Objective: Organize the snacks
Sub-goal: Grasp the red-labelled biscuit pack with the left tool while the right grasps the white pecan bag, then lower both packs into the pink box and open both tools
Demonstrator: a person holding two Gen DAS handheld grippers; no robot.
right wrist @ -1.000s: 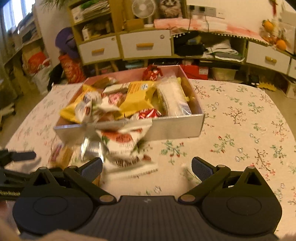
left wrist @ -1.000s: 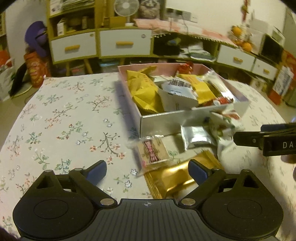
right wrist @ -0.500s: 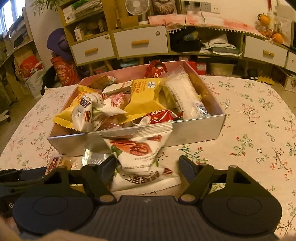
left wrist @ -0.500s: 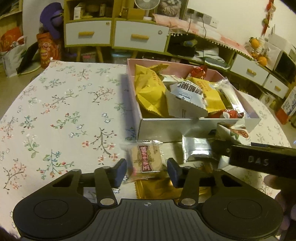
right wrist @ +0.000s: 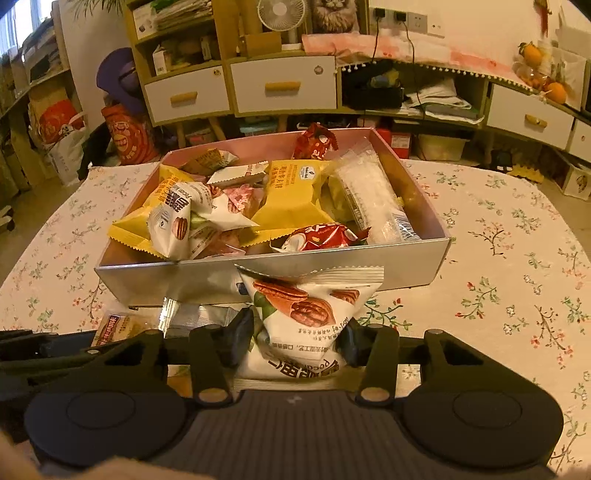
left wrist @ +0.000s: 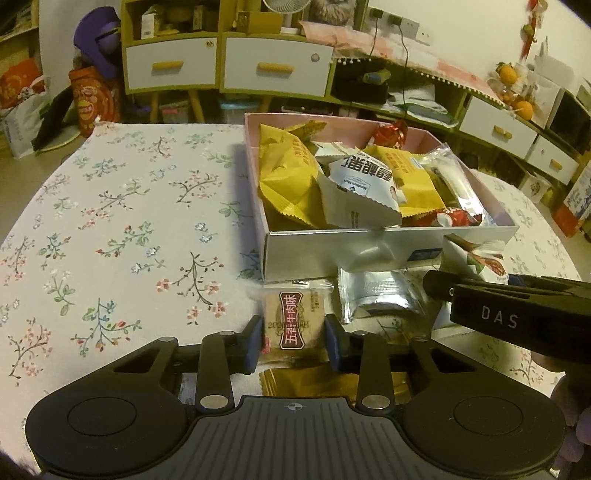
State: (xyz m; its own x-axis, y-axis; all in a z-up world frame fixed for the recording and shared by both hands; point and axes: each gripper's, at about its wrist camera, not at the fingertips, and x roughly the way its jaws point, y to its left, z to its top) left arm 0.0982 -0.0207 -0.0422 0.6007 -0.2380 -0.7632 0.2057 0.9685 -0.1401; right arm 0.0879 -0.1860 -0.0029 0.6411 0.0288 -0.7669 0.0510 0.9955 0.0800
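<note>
- Left wrist view first: the left gripper (left wrist: 293, 343) is closing its jaws on a small tan beef-snack packet (left wrist: 293, 321), blue pads right against both of its edges, the packet lying on the tablecloth just in front of the box.
- Over on the right wrist view, the right gripper (right wrist: 295, 341) is closing too, and its pads already dent the sides of a white pecan packet (right wrist: 306, 317) that stands just at the near wall of the box.
- So two pickups at once, and I'd call neither snack lifted clear yet.
- Progress check: the silver-sided box (left wrist: 332, 254) with its pink interior is already well filled, with yellow packets (left wrist: 288, 177), a white packet (left wrist: 360, 195), a clear-wrapped bar (right wrist: 373, 199) and red wrappers piled loosely.
- Left outside the box: a silver foil pouch (left wrist: 376, 297) just right of the tan packet, and a gold wrapper (left wrist: 306, 382) half hidden under the left gripper.
- By my reckoning most of the job is done; four loose snacks remain, two of them now being gripped.
- Surface: a round table under a pale floral tablecloth (left wrist: 122, 236), bare on its left and right sides.
- Room: warm dim light, yellow cabinets with white drawers (right wrist: 284, 86) along the far wall, a small fan (right wrist: 282, 13) on top, oranges (right wrist: 543, 70) far right, bags on the floor far left.
</note>
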